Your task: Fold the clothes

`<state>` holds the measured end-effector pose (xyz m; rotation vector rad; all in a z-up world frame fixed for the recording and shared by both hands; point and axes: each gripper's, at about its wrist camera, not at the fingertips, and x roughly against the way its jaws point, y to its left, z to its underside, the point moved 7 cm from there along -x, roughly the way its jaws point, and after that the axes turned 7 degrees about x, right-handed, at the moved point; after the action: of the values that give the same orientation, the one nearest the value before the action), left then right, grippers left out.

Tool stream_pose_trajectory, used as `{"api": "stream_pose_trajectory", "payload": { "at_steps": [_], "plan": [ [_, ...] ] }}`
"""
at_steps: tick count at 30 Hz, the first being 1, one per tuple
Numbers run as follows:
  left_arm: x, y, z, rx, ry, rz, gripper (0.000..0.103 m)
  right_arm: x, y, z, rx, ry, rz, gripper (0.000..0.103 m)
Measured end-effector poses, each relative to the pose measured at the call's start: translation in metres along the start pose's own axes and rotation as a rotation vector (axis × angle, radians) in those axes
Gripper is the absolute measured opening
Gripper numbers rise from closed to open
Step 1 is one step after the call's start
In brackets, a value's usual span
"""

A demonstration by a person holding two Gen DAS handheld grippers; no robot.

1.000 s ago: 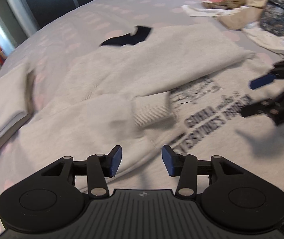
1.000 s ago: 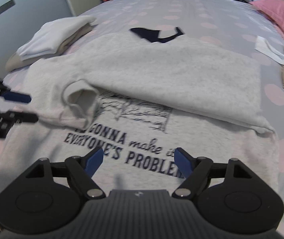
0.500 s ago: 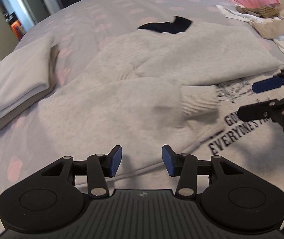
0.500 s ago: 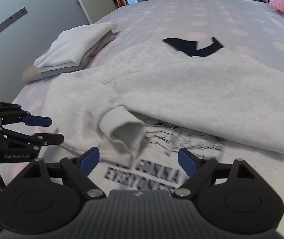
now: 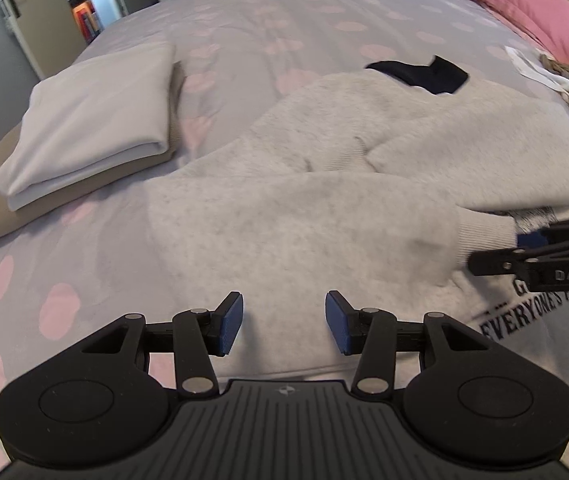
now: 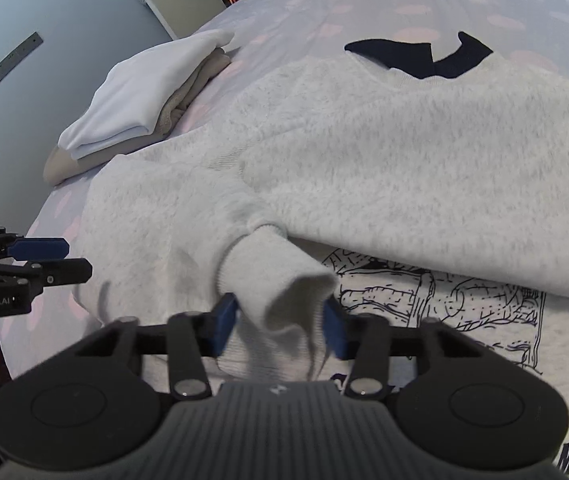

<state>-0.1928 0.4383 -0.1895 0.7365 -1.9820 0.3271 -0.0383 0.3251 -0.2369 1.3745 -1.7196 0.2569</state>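
The right tool (image 6: 280, 326) was closing on the grey sweatshirt's (image 6: 404, 152) cuff (image 6: 280, 280); the left tool (image 5: 283, 322) hovered wide, empty, over the bed (image 5: 244, 12).

Grey printed sweatshirt (image 6: 384, 152) spread on bed, sleeve folded across.

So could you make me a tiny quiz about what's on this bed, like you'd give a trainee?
1. True or false: the right tongs have the ribbed sleeve cuff of the grey sweatshirt between their fingers.
2. What lies between the fingers of the left tongs? A) the cuff B) nothing C) a sock
3. Fill in: the folded white garment lies on a folded ____ one.

Key: 1 true, closing on it; 2 B; 3 beige.
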Motion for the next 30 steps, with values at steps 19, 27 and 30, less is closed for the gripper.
{"api": "stream_pose_trajectory", "payload": {
  "at_steps": [19, 27, 30],
  "plan": [
    [0.034, 0.076, -0.03, 0.277, -0.143, -0.055, 0.044, 0.142, 0.099, -0.18, 0.212, -0.31, 0.05, 0.006],
    [0.024, 0.058, -0.027, 0.207, -0.122, -0.001, 0.044, 0.203, 0.103, -0.236, 0.278, -0.412, 0.177, 0.006],
    [0.013, 0.038, -0.019, 0.135, -0.097, 0.035, 0.045, 0.215, 0.094, -0.248, 0.267, -0.419, 0.233, 0.006]
  ]
}}
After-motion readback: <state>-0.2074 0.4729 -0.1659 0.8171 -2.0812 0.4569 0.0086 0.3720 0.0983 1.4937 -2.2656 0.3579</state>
